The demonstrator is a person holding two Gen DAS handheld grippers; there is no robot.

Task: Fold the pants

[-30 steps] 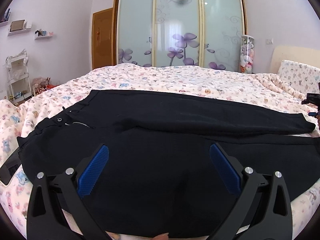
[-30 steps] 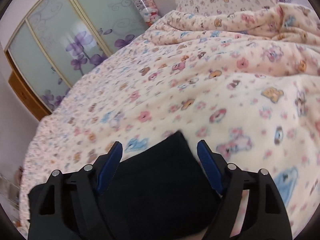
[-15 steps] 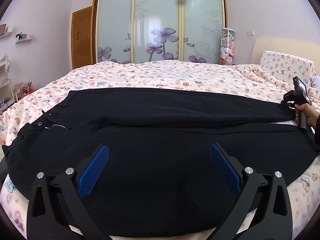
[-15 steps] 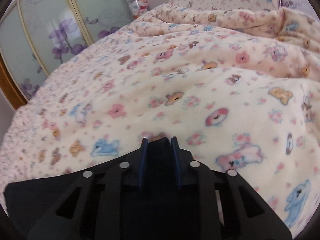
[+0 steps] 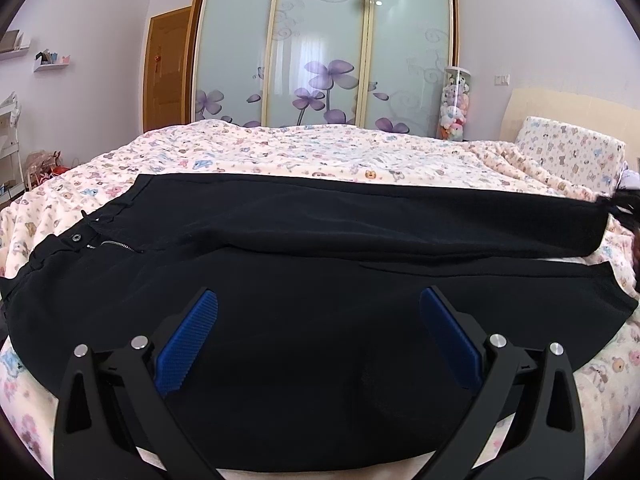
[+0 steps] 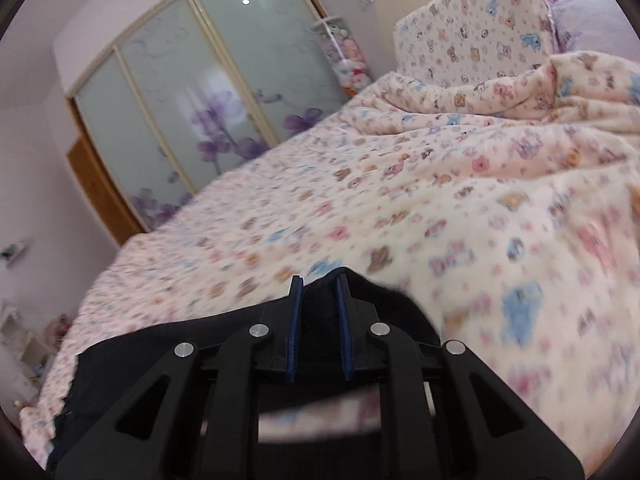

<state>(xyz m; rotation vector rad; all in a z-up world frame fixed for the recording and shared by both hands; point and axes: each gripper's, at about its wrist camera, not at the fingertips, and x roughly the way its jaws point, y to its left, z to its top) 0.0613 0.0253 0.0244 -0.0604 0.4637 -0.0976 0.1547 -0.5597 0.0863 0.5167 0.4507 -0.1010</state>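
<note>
Black pants (image 5: 320, 264) lie flat across the bed, waistband with button and zipper at the left, both legs running to the right. My left gripper (image 5: 318, 312) is open, its blue pads hovering over the near leg, touching nothing that I can see. My right gripper (image 6: 318, 284) is shut on the hem end of the far pant leg (image 6: 384, 300) and holds it lifted off the bedspread. In the left wrist view that lifted leg end (image 5: 576, 220) shows at the far right.
The bed is covered with a cream bedspread (image 5: 304, 152) printed with bears. A pillow (image 6: 472, 32) and bunched blanket (image 6: 560, 88) lie at the head end. A sliding wardrobe (image 5: 324, 44) stands beyond the bed, a jar of soft toys (image 5: 454, 104) beside it.
My right gripper closed on the hem of the far pant leg and has lifted it. My left gripper stayed open above the near leg and shifted slightly.
</note>
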